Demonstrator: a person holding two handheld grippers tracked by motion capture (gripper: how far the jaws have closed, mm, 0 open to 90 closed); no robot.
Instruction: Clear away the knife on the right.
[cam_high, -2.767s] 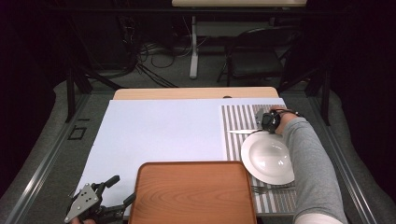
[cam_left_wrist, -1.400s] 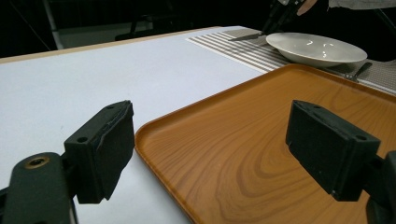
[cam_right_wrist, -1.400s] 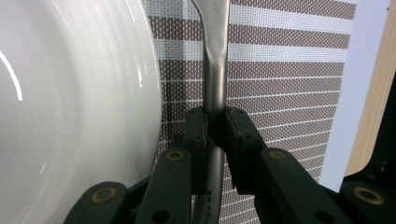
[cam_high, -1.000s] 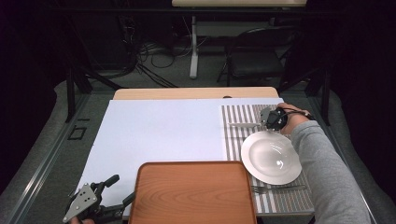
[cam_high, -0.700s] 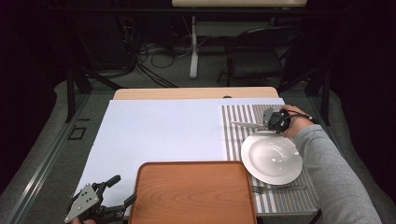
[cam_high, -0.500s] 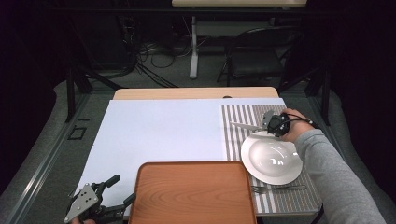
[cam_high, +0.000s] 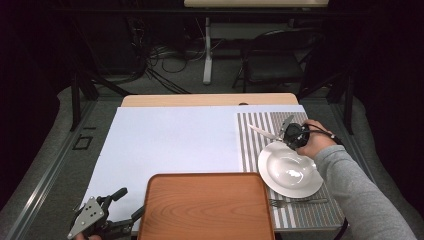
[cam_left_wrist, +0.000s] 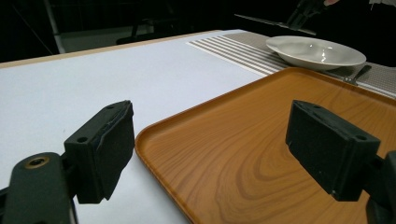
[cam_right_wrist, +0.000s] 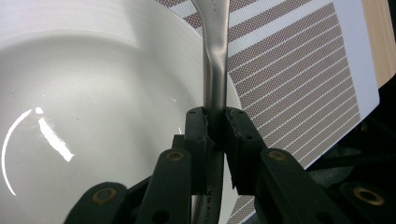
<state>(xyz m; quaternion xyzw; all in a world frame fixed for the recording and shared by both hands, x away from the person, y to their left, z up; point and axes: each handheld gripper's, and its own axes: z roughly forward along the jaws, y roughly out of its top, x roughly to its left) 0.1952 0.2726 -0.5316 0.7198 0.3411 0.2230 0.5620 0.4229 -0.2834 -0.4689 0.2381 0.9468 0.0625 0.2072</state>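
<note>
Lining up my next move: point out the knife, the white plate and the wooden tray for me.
knife (cam_high: 262, 132): high view, on the blade that sticks out left of the right hand-held gripper.
white plate (cam_high: 290, 170): high view, on its bare centre.
wooden tray (cam_high: 205, 177): high view, on its far rim.

Table brightly lit, surroundings dark; glare streaks on white plate (cam_right_wrist: 70, 116); near tongs softly out of focus.

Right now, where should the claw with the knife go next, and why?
Probably a little leftward, then down: the right claw pinches the knife above the white plate's far rim, and bare striped placemat lies just left of the plate.
</note>
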